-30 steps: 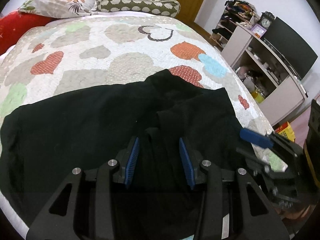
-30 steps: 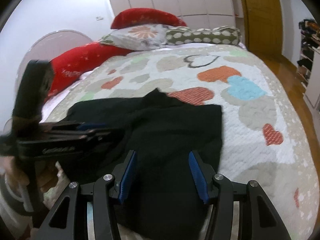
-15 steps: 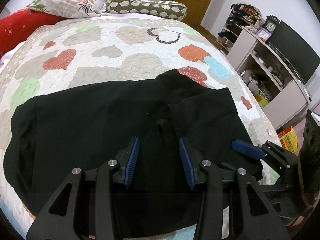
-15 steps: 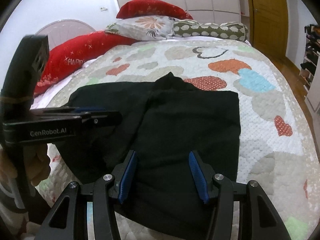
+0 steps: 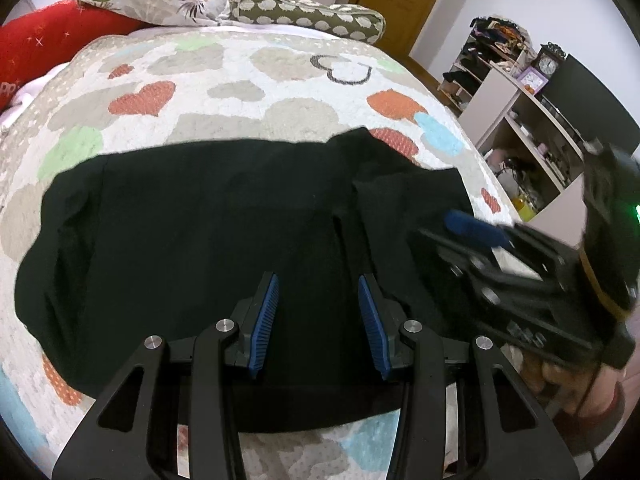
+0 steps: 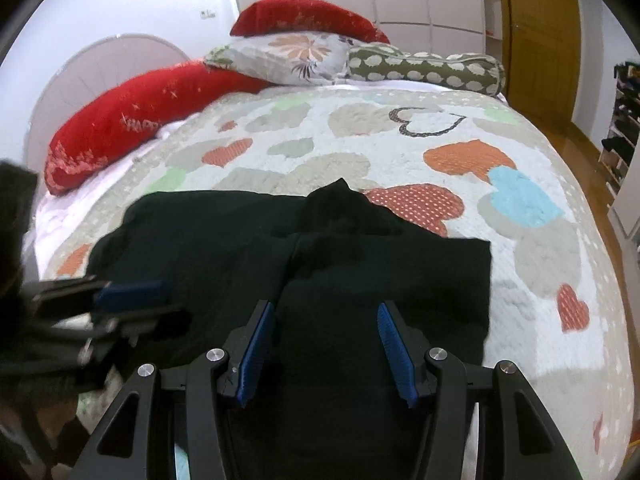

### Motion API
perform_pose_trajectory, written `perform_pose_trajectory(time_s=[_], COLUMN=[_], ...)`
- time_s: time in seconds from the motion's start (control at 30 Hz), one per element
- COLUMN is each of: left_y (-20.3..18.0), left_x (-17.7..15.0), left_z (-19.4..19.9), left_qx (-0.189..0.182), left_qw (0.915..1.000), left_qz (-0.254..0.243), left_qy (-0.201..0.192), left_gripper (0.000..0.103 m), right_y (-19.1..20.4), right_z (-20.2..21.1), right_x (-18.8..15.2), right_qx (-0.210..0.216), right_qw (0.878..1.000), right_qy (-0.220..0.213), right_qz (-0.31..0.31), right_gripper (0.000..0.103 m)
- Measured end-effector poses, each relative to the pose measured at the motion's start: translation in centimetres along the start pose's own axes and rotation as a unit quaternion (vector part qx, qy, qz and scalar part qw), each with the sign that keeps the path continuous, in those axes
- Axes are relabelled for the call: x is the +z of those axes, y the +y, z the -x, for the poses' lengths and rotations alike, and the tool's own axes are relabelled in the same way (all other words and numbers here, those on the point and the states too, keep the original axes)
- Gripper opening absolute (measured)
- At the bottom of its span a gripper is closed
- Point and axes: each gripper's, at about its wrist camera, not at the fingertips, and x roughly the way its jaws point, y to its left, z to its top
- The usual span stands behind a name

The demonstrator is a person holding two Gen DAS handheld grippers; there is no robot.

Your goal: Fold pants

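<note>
— Black cloth, soft and limp: the pants (image 5: 200,240) lie spread across the near part of the bed (image 5: 280,80), partly folded, with one layer lapped over on the right side. How do you think they'll handle?

— Light and floppy, I'd judge. No stiffness, so any lifted part will sag and drag the rest. Best taken at an edge or a corner, perhaps the right-hand edge (image 6: 486,280) or the hem nearest the camera, pinching both layers together.

— And the surface?

— A quilted bedspread with coloured hearts; it looks textured, so the fabric may cling rather than slide. Pillows (image 6: 288,56) sit at the far end, well apart from the pants. Beyond the bed there's a wooden door (image 6: 536,40) and open shelving (image 5: 520,120) with a clock on top.

— The tools?

— Left hand-held gripper (image 5: 318,320) hovers over the pants, jaws spread, holding nothing. Right hand-held gripper (image 6: 326,352) likewise: spread wide above the folded part, empty.
</note>
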Motion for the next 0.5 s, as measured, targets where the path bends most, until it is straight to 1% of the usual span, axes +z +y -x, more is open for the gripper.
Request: perform_pose_trajectory(time_s=[0.13, 0.23, 0.3, 0.37, 0.5], left_y=[-0.2, -0.1, 0.1, 0.2, 0.9], left_x=[-0.4, -0.4, -0.4, -0.5, -1.0], left_z=[-1.0, -1.2, -0.9, -0.6, 0.4], left_qx=[0.010, 0.008, 0.002, 0.001, 0.001], left_qw=[0.9999, 0.9999, 1.0000, 1.0000, 1.0000], left_qz=[-0.011, -0.009, -0.005, -0.004, 0.009], left_qy=[0.006, 0.004, 0.005, 0.004, -0.002], left_gripper=[0.041, 0.041, 0.041, 0.041, 0.041], right_y=[0.5, 0.5, 0.1, 0.0, 0.6], right_z=[-1.8, -2.3, -1.6, -0.6, 2.1], right_x=[0.7, 0.9, 1.1, 1.0, -0.1], right_qx=[0.005, 0.011, 0.017, 0.011, 0.017], right_qw=[1.000, 1.000, 1.000, 1.000, 1.000], right_qy=[0.005, 0.006, 0.007, 0.005, -0.005], right_qz=[0.006, 0.004, 0.000, -0.001, 0.017], right_gripper=[0.052, 0.052, 0.052, 0.052, 0.052])
